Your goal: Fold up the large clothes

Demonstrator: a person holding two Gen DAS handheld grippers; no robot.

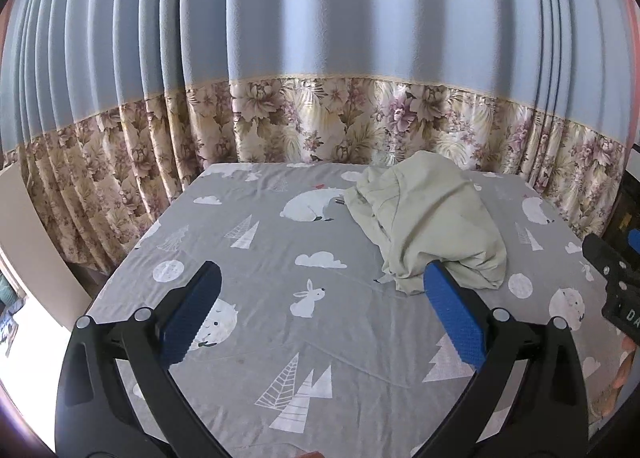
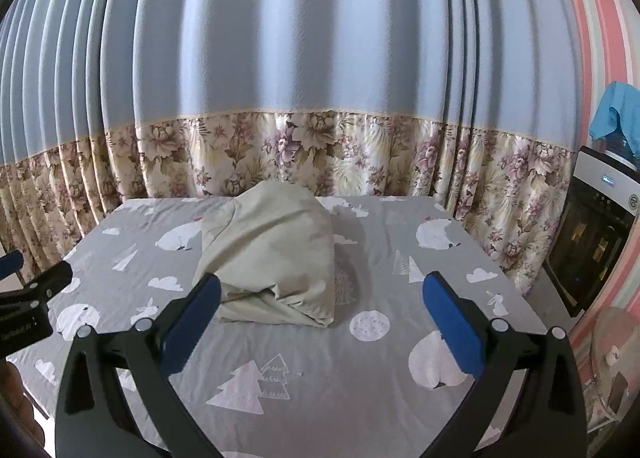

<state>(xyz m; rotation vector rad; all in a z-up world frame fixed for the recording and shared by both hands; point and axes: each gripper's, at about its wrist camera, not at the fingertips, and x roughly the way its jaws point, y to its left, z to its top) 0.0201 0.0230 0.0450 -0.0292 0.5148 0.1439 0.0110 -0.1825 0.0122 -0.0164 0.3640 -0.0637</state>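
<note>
A pale green garment [image 1: 428, 222] lies crumpled in a heap on the grey printed bed sheet [image 1: 280, 298]. In the left wrist view it sits right of centre, beyond my right fingertip. My left gripper [image 1: 322, 278] is open and empty, above the sheet, short of the heap. In the right wrist view the garment [image 2: 276, 254] lies centre left, just past my left fingertip. My right gripper [image 2: 322, 290] is open and empty above the sheet [image 2: 340, 378]. Each gripper shows at the edge of the other's view: the right one [image 1: 616, 278] and the left one [image 2: 32, 298].
A blue curtain with a floral lower band [image 1: 320, 122] hangs behind the bed on the far and left sides. A dark appliance [image 2: 592, 246] with a blue cloth [image 2: 618, 118] on top stands at the right of the bed.
</note>
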